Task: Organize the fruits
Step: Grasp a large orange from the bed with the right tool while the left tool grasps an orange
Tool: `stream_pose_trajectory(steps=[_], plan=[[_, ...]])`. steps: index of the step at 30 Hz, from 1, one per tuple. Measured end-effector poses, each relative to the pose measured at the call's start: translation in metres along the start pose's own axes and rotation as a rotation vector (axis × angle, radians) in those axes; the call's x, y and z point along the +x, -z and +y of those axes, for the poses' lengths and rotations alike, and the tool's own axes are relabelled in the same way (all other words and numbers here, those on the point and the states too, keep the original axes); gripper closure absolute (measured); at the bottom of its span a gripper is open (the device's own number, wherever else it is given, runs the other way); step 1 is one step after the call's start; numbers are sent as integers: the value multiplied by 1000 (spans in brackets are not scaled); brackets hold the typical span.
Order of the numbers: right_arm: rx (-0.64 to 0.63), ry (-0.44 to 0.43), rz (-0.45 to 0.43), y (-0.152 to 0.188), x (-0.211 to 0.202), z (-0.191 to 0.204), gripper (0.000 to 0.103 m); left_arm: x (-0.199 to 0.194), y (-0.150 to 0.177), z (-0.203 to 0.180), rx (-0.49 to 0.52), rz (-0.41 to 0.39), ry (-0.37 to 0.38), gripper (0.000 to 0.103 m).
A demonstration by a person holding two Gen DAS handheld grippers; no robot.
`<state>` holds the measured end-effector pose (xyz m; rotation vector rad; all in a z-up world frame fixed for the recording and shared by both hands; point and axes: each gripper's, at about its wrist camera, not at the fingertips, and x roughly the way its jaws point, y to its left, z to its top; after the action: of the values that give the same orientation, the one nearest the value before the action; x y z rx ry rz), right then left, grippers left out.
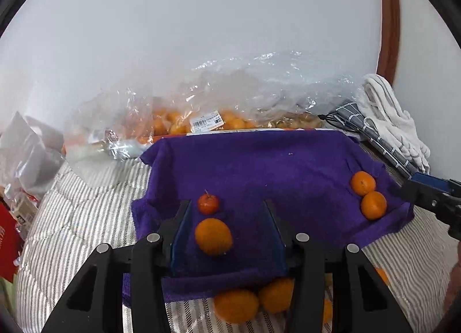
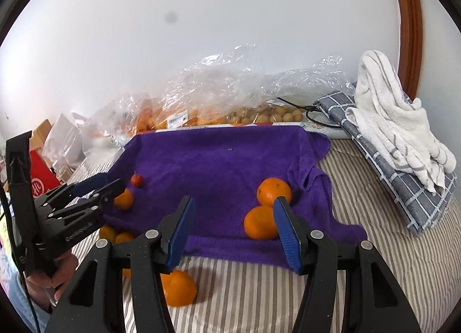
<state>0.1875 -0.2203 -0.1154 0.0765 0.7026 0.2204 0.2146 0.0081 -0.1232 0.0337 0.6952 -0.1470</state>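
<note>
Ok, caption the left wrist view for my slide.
Open left gripper above an orange and a small red fruit on the purple towel.

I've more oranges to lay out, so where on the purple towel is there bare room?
The purple towel is bare across its middle and back, between the small red fruit and the orange pair. Both front corners are crowded, and loose oranges sit beyond the front edge.

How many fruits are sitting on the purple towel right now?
4: a small red one and an orange at its left, two touching oranges at its right. Folds may hide more.
</note>
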Motion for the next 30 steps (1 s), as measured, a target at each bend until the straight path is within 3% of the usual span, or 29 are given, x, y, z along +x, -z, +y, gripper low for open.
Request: stream_pose_trajectory(steps=[5, 13, 30], plan=[[-6, 2, 39, 15, -9, 2, 46, -9, 5, 8, -51, -6, 16, 57], [-9, 0, 87, 42, -13, 0, 46, -23, 30, 28, -106, 69, 37, 57], [-52, -161, 178, 68, 5, 37, 50, -54, 60, 44, -131, 91, 38, 57]])
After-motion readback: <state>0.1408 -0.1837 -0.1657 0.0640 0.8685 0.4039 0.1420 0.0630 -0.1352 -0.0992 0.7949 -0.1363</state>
